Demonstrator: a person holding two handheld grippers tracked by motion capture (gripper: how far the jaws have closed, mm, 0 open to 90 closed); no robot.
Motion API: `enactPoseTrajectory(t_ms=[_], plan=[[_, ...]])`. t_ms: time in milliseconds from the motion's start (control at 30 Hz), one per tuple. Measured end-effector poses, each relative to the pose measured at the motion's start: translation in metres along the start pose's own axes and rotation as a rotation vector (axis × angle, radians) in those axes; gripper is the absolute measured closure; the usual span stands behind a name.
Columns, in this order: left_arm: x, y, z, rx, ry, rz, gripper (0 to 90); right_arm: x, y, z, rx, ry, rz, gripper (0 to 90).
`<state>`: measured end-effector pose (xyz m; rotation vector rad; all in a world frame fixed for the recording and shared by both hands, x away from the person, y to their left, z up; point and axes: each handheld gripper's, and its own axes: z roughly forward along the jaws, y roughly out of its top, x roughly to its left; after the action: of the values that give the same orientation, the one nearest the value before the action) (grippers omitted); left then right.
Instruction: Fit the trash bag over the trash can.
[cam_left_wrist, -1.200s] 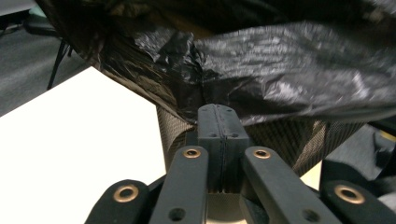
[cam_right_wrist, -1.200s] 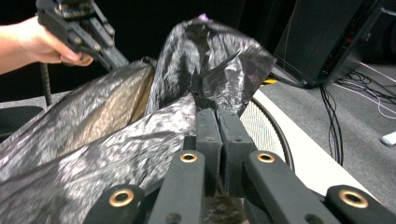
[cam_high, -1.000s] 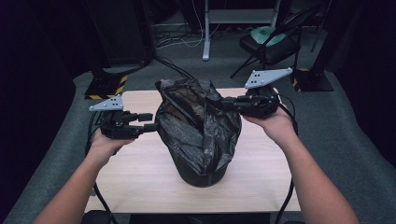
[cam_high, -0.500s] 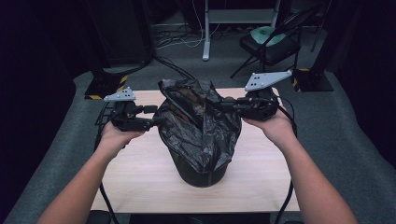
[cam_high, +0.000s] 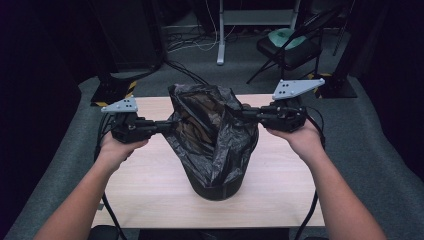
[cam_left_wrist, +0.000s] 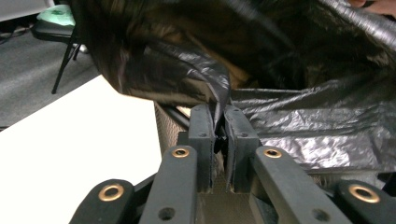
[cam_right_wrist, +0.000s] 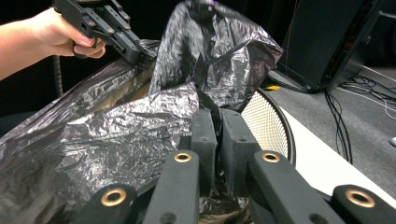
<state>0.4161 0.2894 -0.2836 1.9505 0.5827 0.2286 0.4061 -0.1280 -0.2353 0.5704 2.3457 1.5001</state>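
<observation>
A black plastic bag (cam_high: 212, 135) is draped loosely over a black mesh bin (cam_high: 217, 190) in the middle of the wooden table (cam_high: 150, 200). My left gripper (cam_high: 167, 125) meets the bag's left edge, and the left gripper view shows its jaws (cam_left_wrist: 219, 122) shut on a fold of the film (cam_left_wrist: 303, 121). My right gripper (cam_high: 246, 112) holds the bag's right edge, its jaws (cam_right_wrist: 217, 119) shut on crumpled film (cam_right_wrist: 116, 135). The bin's mesh rim (cam_right_wrist: 268, 123) shows beside them. The bag's mouth gapes between both grippers.
On the floor behind the table stand a folding chair (cam_high: 287, 47) with a green item on it, desk legs (cam_high: 220, 35) with cables, and a dark cabinet (cam_high: 130, 35). Bare tabletop lies on both sides of the bin.
My left gripper moved right from beside the bag to its left edge and now grips the film. The right gripper kept its hold; the bag's mouth spread wider.
</observation>
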Motion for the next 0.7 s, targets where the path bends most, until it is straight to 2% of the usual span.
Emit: enactPoseTrajectory(t_ms=[100,233,333,433,533,600,700], plan=[[0.001,-0.010,-0.006,0.003,0.005,-0.005,85.2,0.002,-0.007,-0.007,-0.007,0.003,0.000,83.5],[0.006,-0.027,-0.010,0.000,0.012,-0.035,85.9,0.004,-0.023,-0.016,-0.011,0.001,0.010,83.5],[0.009,-0.037,-0.007,-0.003,0.007,-0.060,85.9,0.002,-0.038,-0.025,-0.022,-0.012,0.037,83.3],[0.011,-0.042,-0.002,0.008,0.021,-0.064,86.2,-0.002,-0.051,-0.033,-0.039,-0.030,0.060,83.5],[0.016,-0.045,0.004,0.027,0.060,-0.066,86.4,-0.010,-0.064,-0.038,-0.040,-0.051,0.096,84.2],[0.019,-0.046,0.006,0.021,0.053,-0.089,86.4,-0.015,-0.072,-0.040,-0.034,-0.061,0.122,84.0],[0.017,-0.044,0.005,0.009,0.039,-0.080,86.3,-0.019,-0.078,-0.043,-0.041,-0.064,0.150,79.4]])
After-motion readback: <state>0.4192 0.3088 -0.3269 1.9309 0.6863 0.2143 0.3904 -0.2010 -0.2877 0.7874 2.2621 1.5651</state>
